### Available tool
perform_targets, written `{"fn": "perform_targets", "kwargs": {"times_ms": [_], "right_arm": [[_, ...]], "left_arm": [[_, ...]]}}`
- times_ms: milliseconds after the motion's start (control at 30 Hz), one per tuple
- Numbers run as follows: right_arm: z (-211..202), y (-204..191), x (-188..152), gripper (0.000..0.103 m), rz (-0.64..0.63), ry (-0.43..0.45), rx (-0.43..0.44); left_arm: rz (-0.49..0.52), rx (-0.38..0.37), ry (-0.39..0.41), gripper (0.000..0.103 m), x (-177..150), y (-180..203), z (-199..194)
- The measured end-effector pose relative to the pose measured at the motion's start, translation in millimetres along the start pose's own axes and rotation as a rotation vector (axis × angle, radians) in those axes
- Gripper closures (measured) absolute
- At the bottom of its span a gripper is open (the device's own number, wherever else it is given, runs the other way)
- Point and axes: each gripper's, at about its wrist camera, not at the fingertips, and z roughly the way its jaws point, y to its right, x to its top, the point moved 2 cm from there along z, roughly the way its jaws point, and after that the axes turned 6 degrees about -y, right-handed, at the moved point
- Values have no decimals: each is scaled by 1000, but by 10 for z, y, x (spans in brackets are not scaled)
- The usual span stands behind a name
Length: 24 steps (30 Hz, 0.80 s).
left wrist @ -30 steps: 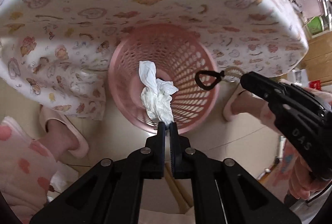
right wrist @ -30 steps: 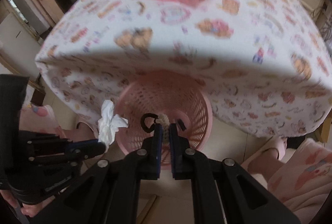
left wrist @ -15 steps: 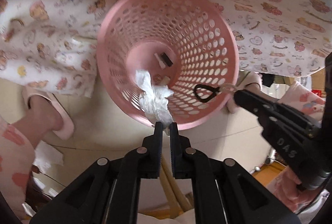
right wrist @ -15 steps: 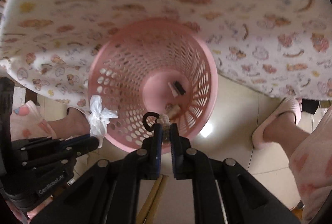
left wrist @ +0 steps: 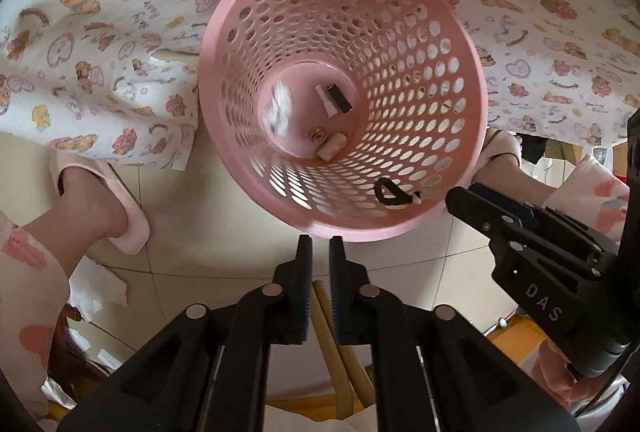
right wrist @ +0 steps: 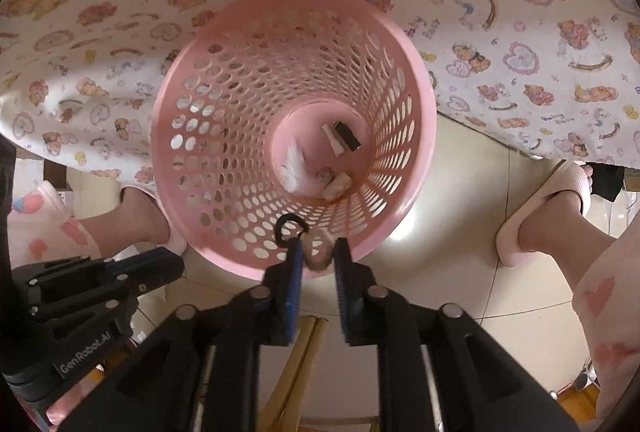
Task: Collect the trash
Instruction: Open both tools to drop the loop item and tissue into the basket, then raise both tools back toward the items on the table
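A pink perforated basket [left wrist: 352, 234] [right wrist: 160, 136] stands on the floor under both grippers. The white crumpled tissue [left wrist: 280, 108] [right wrist: 294, 166] is blurred, low inside the basket. My left gripper [left wrist: 320, 244] hangs over the near rim; its jaws are opening and nothing is between them. My right gripper [right wrist: 318, 252] [left wrist: 454, 192] is also opening. A small brownish lump with a black loop [right wrist: 316, 252] [left wrist: 394, 194] sits loose and blurred between its pads, over the basket's near wall.
Small scraps lie on the basket's bottom: a black and white piece [left wrist: 336, 100] and a beige lump [left wrist: 330, 148]. A bear-print tablecloth [left wrist: 120, 32] hangs behind. A person's slippered feet [left wrist: 120, 208] [right wrist: 540, 208] flank the basket. Another tissue [left wrist: 100, 284] lies on the floor.
Both grippers sank toward the basket. The left let go of the tissue, which dropped into the basket. The right jaws parted around the looped lump.
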Motion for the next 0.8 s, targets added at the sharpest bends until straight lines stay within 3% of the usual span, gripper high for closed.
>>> {"fn": "perform_targets", "kwargs": {"times_ms": [267,433,633,800], "right_arm": [[-80,52,18,71,31,30,15],[-175,90,46,42,61,72,39],[-234,153,78,27,102,92,51],[-325,143,97,18,101,122,115]], "left_arm": [[-20,19,57,73,9,-35,-137],[-23,44,80,55,0,-29,-199],[5,97,125,45,-12,0,-293],[8,98,135,44,-19,1,-334]]}}
